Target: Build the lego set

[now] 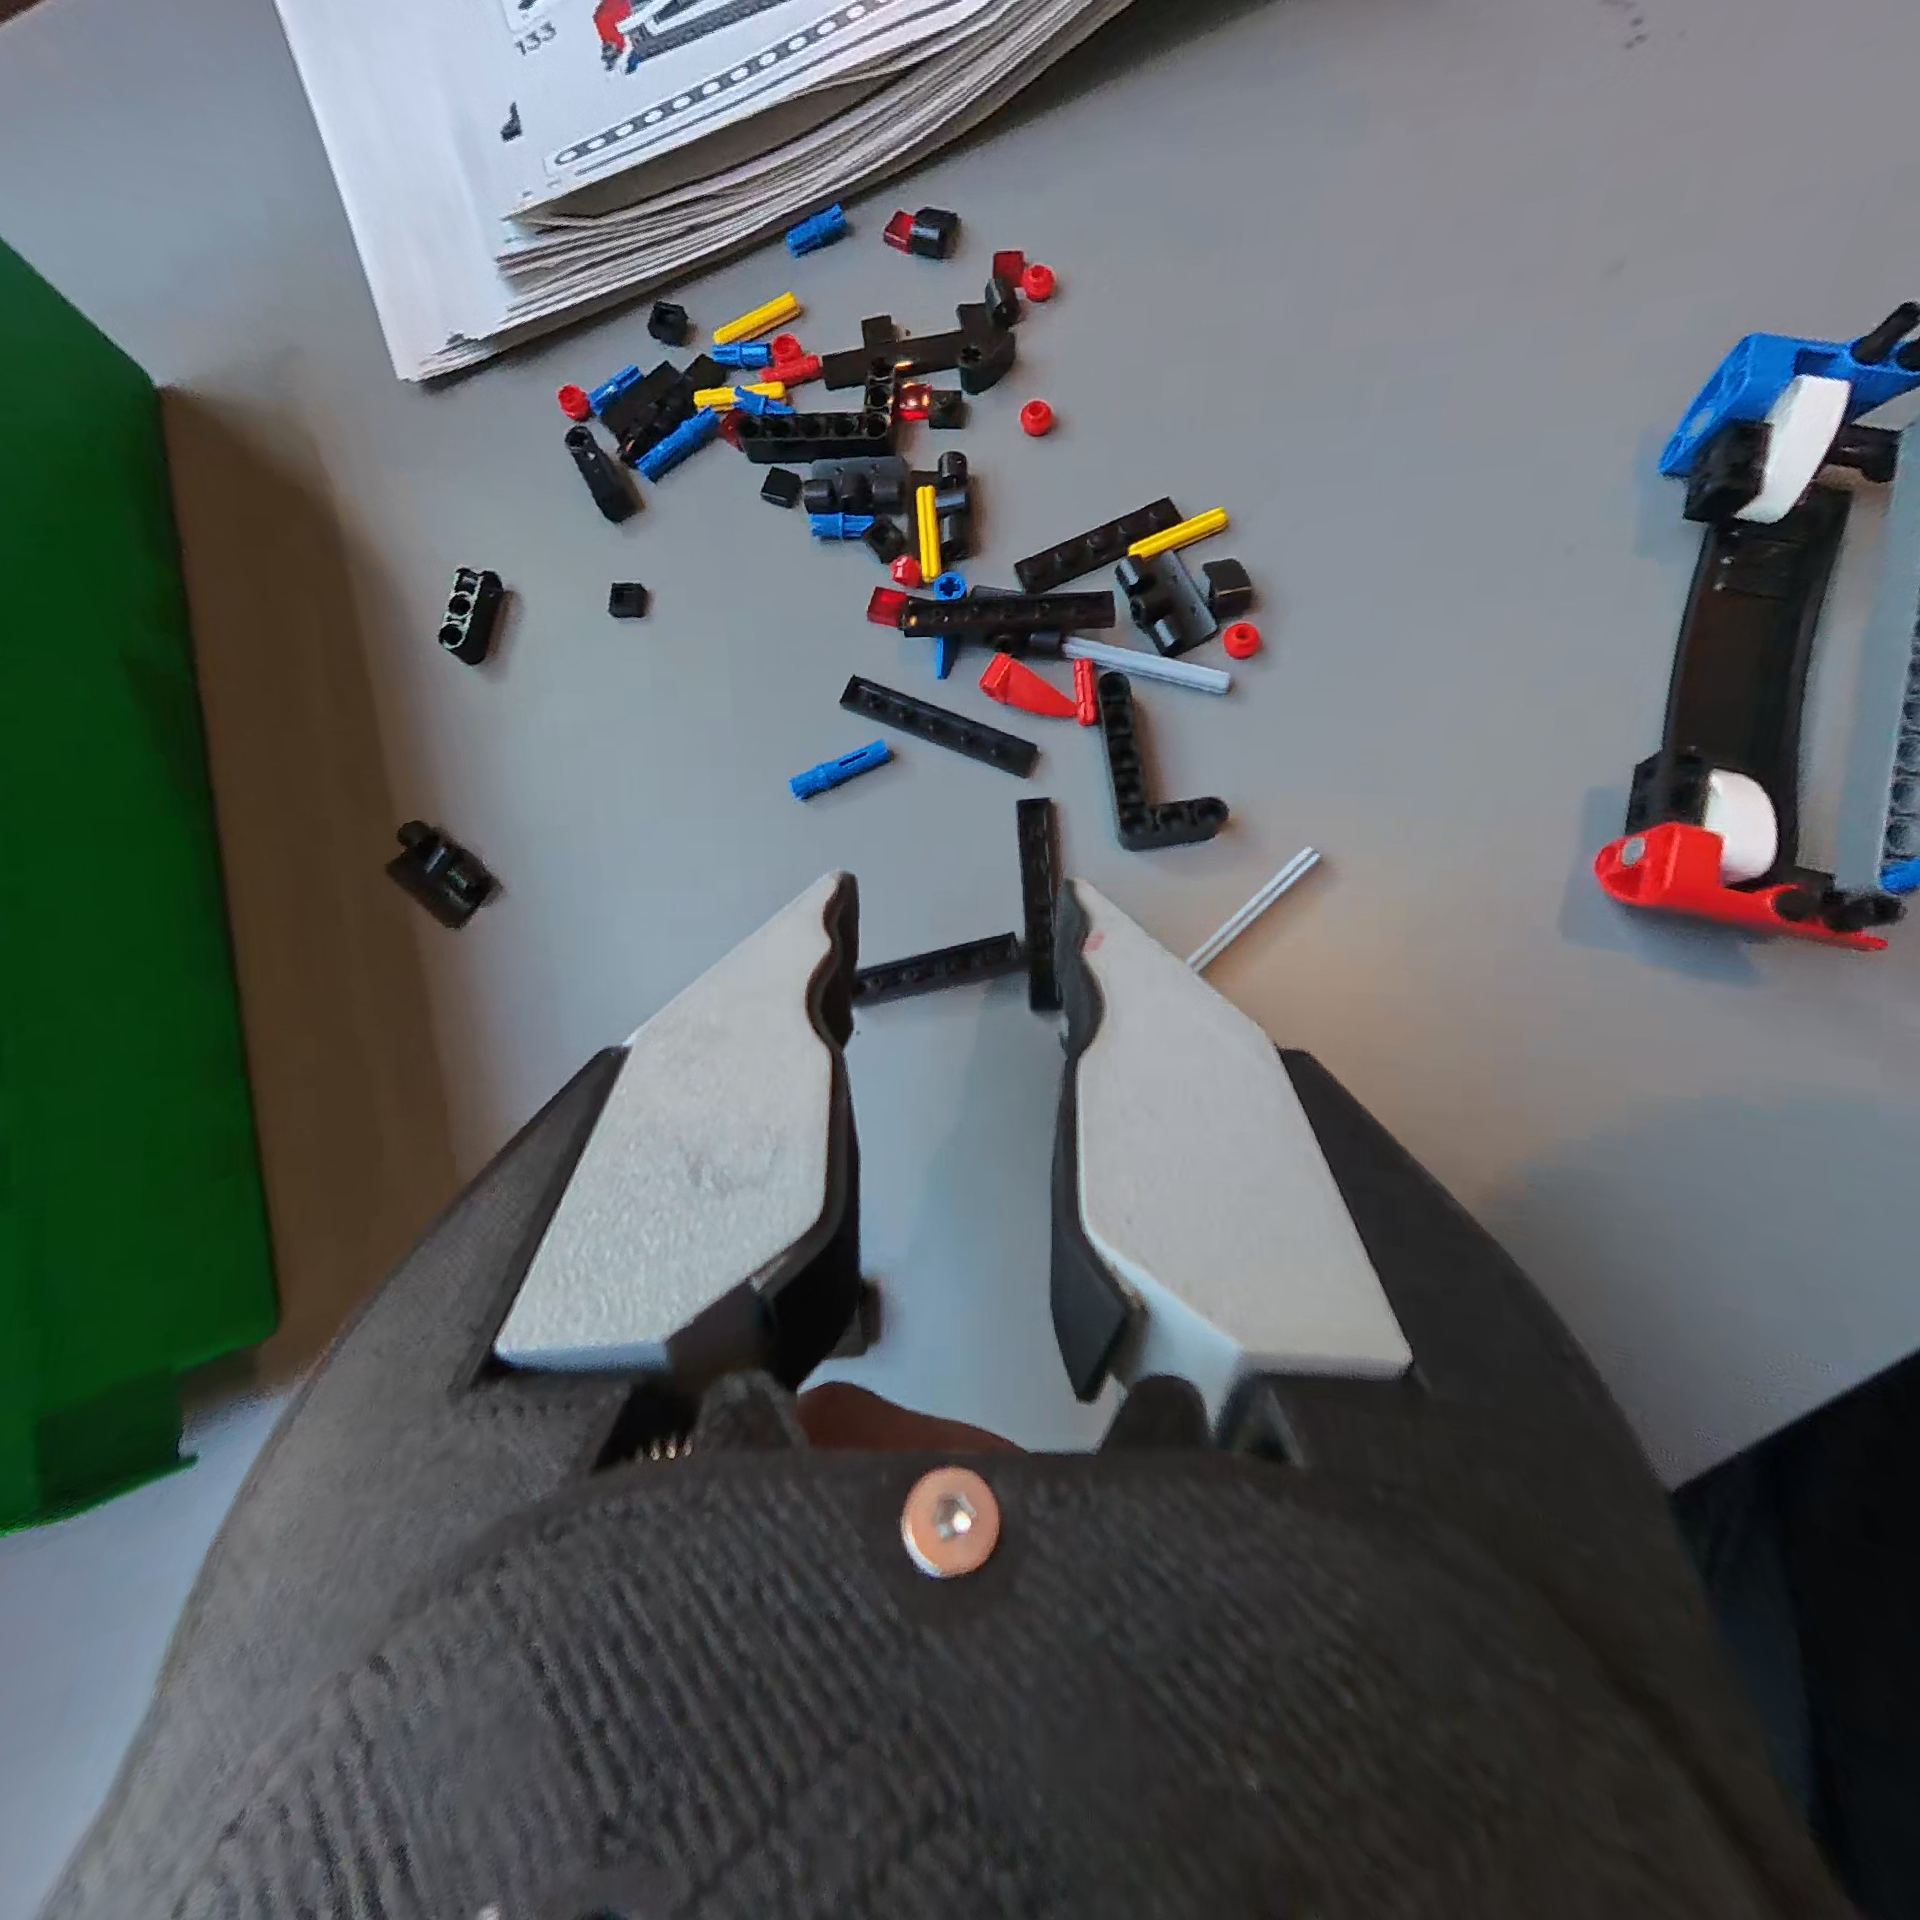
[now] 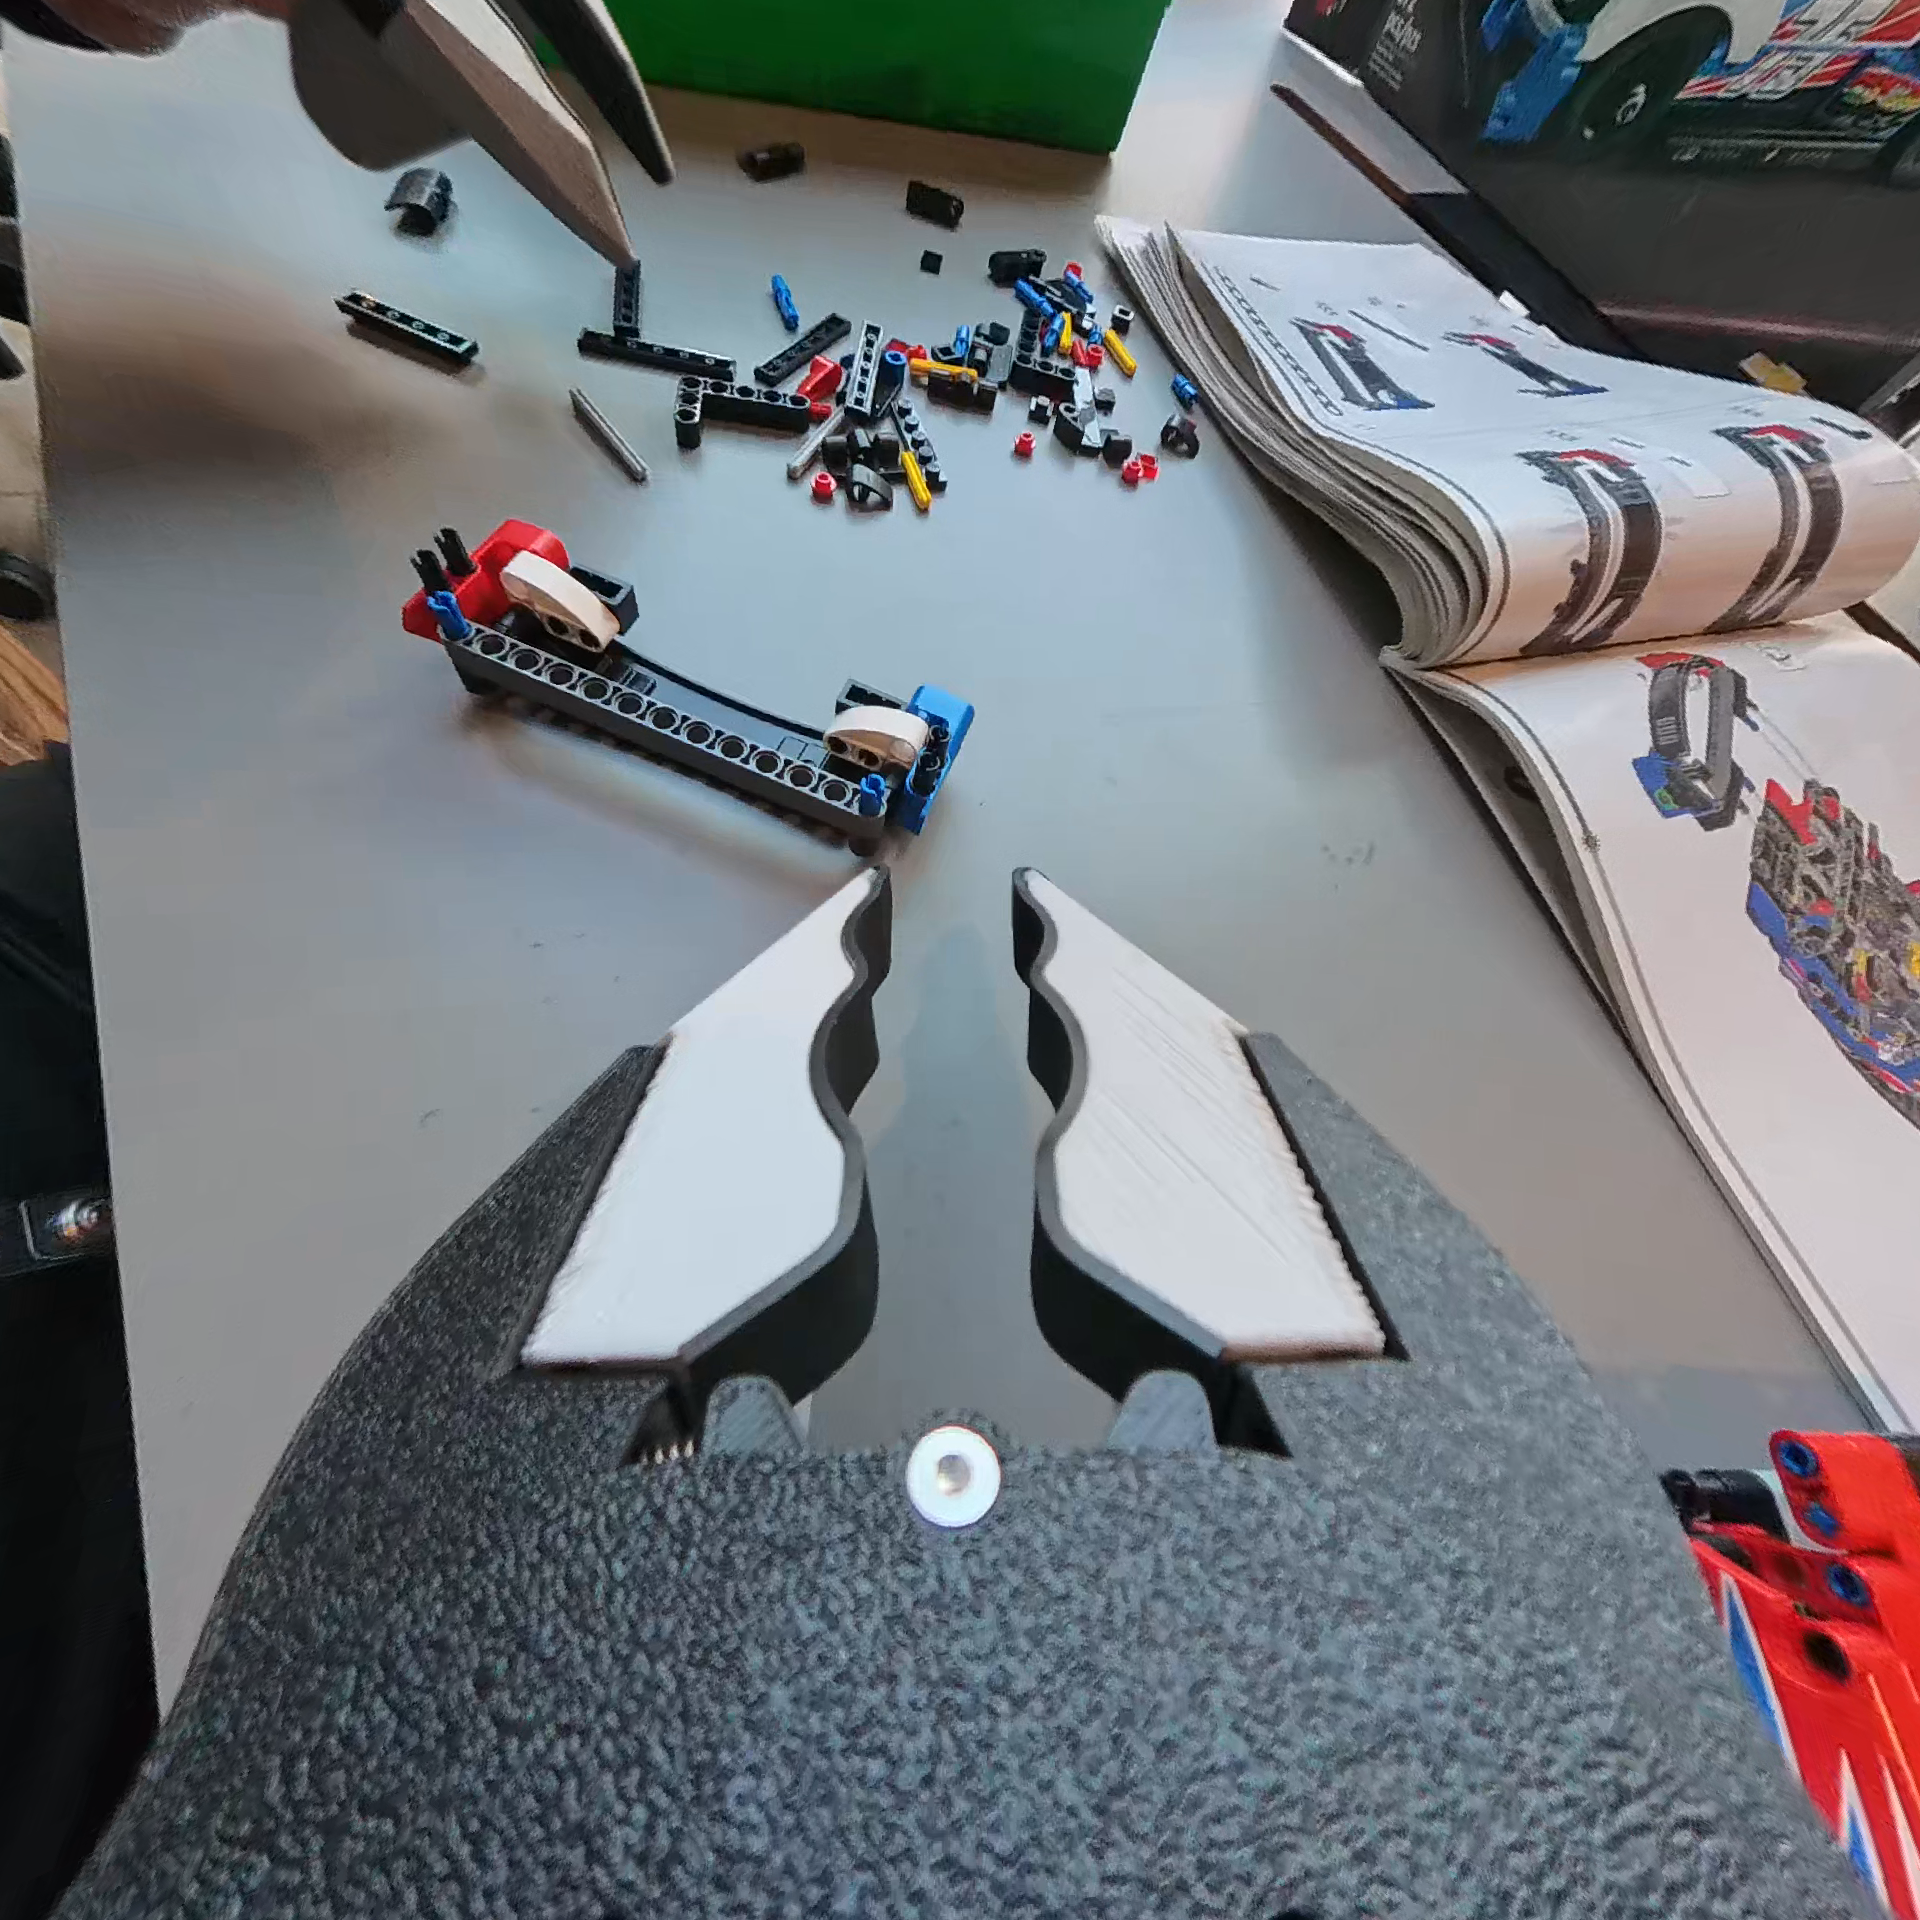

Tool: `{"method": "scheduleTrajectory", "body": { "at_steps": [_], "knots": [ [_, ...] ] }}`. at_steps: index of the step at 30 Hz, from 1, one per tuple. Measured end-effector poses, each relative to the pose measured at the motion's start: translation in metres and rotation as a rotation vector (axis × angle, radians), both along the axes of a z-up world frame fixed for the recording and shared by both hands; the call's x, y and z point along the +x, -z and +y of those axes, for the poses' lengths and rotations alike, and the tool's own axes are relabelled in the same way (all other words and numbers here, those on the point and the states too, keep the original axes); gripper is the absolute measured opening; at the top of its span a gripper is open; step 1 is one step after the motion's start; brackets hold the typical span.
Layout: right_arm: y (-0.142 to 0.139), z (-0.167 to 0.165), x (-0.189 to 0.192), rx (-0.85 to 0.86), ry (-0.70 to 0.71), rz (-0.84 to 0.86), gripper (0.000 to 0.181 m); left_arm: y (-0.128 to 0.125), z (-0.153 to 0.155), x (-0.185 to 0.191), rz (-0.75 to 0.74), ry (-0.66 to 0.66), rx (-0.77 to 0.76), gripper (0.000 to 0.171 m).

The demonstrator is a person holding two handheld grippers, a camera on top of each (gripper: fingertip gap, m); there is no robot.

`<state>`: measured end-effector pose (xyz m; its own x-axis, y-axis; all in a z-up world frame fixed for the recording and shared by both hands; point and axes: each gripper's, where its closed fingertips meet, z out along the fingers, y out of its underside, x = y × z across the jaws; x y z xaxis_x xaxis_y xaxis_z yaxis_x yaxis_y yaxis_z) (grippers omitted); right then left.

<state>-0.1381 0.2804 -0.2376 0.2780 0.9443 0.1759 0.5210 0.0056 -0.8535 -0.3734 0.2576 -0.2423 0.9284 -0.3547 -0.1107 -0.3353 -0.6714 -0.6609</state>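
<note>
While a short black beam (image 1: 1039, 902) is stood on end against the left claw's (image 1: 961, 940) right fingertip, jaws parted, no grip can be confirmed | loose pieces (image 1: 914, 499) scattered just beyond | right claw (image 2: 951, 883) released, nothing held; part-built frame (image 2: 686, 686) just ahead-left | manual (image 2: 1558, 499) ahead-right

Printed step number on the open instruction booklet (image 1: 665, 114), small print on the set's box (image 2: 1621, 94), both left unquoted
</note>
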Motion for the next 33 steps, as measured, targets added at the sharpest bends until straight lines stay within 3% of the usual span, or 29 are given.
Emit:
{"method": "scheduleTrajectory", "body": {
  "at_steps": [7, 18, 30, 33],
  "knots": [
    [0.007, -0.001, -0.002, -0.037, -0.021, -0.029, 0.024, 0.005, 0.006, 0.038, 0.004, 0.133, -0.082, 0.041],
    [0.004, -0.004, -0.003, -0.006, -0.038, -0.021, 0.023, 0.024, 0.020, 0.042, 0.085, 0.100, -0.155, 0.007],
    [0.002, -0.008, -0.003, 0.028, -0.049, -0.014, 0.023, 0.029, 0.020, 0.041, 0.094, 0.094, -0.179, 0.005],
    [0.001, -0.008, -0.003, 0.034, -0.050, -0.009, 0.023, 0.020, 0.020, 0.040, 0.114, 0.096, -0.154, 0.005]
  ]
}}
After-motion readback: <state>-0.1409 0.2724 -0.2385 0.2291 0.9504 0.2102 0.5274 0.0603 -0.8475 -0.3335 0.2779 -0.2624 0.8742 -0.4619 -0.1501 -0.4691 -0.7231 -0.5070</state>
